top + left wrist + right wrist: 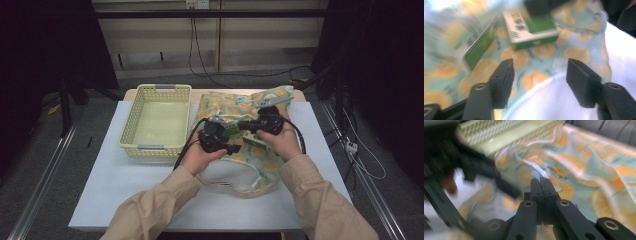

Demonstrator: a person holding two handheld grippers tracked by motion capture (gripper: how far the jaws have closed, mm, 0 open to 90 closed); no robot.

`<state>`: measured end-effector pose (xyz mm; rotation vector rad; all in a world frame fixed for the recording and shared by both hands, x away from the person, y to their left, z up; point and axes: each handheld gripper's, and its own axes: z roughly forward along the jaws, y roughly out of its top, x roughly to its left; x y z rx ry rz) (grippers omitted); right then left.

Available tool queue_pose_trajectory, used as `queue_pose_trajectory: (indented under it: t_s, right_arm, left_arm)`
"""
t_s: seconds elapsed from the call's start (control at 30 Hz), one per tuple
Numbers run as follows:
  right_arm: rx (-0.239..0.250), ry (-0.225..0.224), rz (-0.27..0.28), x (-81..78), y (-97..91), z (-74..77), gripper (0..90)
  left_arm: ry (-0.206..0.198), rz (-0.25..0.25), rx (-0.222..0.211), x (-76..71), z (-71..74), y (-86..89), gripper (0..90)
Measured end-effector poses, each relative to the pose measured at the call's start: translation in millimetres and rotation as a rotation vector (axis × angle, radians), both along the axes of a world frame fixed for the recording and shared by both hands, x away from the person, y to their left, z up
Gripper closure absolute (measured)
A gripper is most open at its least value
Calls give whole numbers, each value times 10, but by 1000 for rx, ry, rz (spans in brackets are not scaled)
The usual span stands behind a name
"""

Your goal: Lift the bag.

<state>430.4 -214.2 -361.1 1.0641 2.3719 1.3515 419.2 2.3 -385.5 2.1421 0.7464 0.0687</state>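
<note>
Jaws of the left gripper (537,83) stand open, green boxes (534,30) just ahead on the bag (240,145); right gripper (541,187) is closed, empty.

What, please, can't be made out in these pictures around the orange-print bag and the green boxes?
- Boxes' lettering: the nearer green box and the left box are motion-blurred in the left gripper view.
- Whether the right gripper pinches the bag: its shut fingers hide the contact.
- The boxes in the high view: mostly hidden behind hands and grippers.
</note>
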Motion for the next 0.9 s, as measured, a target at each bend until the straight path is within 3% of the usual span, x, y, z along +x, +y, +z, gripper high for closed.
queue_pose_trajectory:
  t_s: [0.03,0.07,0.13,0.3,0.33,0.4,0.47,0.57,0.6,0.63,0.7,0.8,0.9]
  right_arm:
    - [-13,10,21,-45,43,-64,900]
    - [-19,18,38,-89,80,-135,900]
    - [-14,39,68,-179,131,-268,900]
    - [-72,61,102,-326,163,-531,881]
    - [-73,50,103,-351,150,-545,843]
    - [-49,46,92,-419,117,-551,715]
    - [-48,20,108,-499,94,-529,690]
    - [-46,0,111,-639,38,-488,510]
    - [-45,1,104,-682,10,-477,458]
    - [-55,-16,96,-730,-24,-466,428]
    - [-41,-38,75,-826,-112,-455,372]
    - [-59,-38,49,-945,-264,-472,298]
    - [-41,-43,18,-1052,-414,-498,244]
  left_arm:
    - [16,-27,-3,-31,7,80,345]
    - [23,-16,-7,-76,21,152,312]
    - [18,-16,-21,-166,45,286,281]
    - [7,-18,1,-305,18,528,205]
    - [6,-3,1,-329,6,571,177]
    - [10,-26,-21,-373,-19,669,149]
    - [-8,-43,-15,-437,-37,754,120]
    - [-23,-36,-22,-516,-77,900,102]
    - [-8,-44,-35,-528,-98,962,95]
    - [-10,-26,-31,-549,-117,1014,83]
    - [5,-34,-66,-573,-154,1134,75]
    - [-8,-46,-74,-631,-183,1272,64]
    - [-4,-44,-81,-679,-223,1416,61]
